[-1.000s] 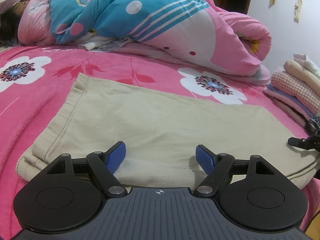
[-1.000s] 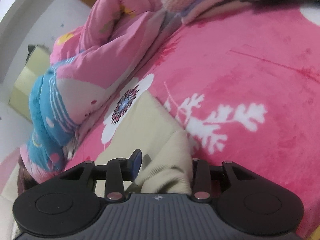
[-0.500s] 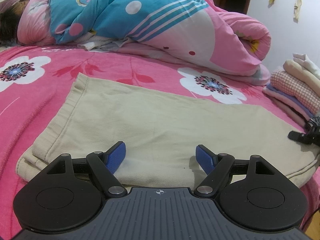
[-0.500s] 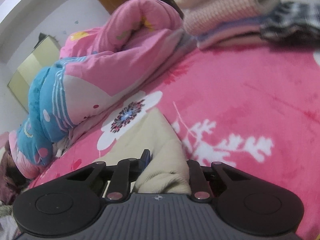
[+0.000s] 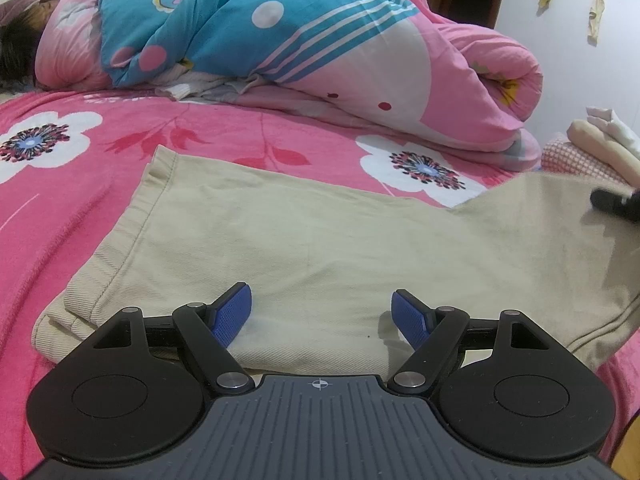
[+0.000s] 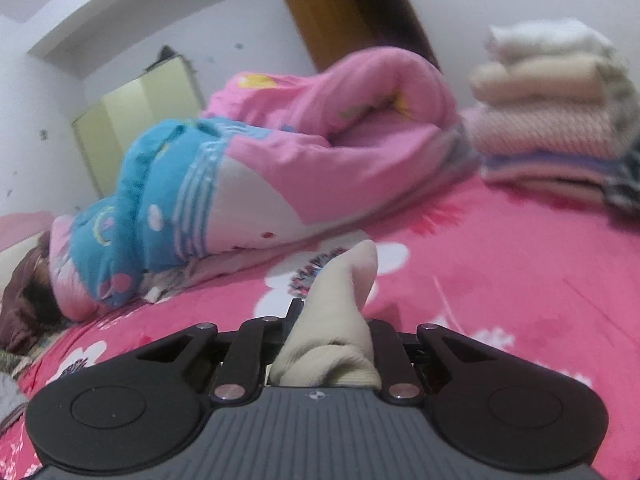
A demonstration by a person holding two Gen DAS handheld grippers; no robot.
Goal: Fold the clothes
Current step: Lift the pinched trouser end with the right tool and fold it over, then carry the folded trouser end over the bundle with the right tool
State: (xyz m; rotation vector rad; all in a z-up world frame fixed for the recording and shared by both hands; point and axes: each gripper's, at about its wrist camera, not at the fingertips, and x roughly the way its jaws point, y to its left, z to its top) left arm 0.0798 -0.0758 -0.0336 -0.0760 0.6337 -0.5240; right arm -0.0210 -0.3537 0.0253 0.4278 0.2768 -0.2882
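The right gripper (image 6: 332,320) has a bunched corner of the beige garment (image 6: 340,320) between its jaws, which are closing on it, the cloth filling the narrow gap and a peak of it standing up beyond the tips; in the left wrist view that same gripper (image 5: 614,202) shows as a dark tip at the far right, with the garment's right end raised off the bed into a slope. The left gripper (image 5: 321,316) stands wide, its blue pads (image 5: 234,314) well apart with nothing between them, low over the near edge of the beige garment (image 5: 304,248); whether they rest on the cloth I cannot tell. The rest of the garment lies flat across the pink flowered bedspread (image 5: 80,184), its hemmed end to the left; beyond it sits a rolled pink and blue quilt (image 5: 320,48), and a stack of folded clothes (image 6: 552,120) stands at the far right.

The risks, as I judge them: the grip is on a thick wad rather than a clean edge, so layers may slip out unevenly and the fold land crooked; with the left jaws unclosed, nothing visibly pins the near edge, so pulling the raised end across could drag the whole garment leftward instead of folding it; a wide swing could brush the stack.
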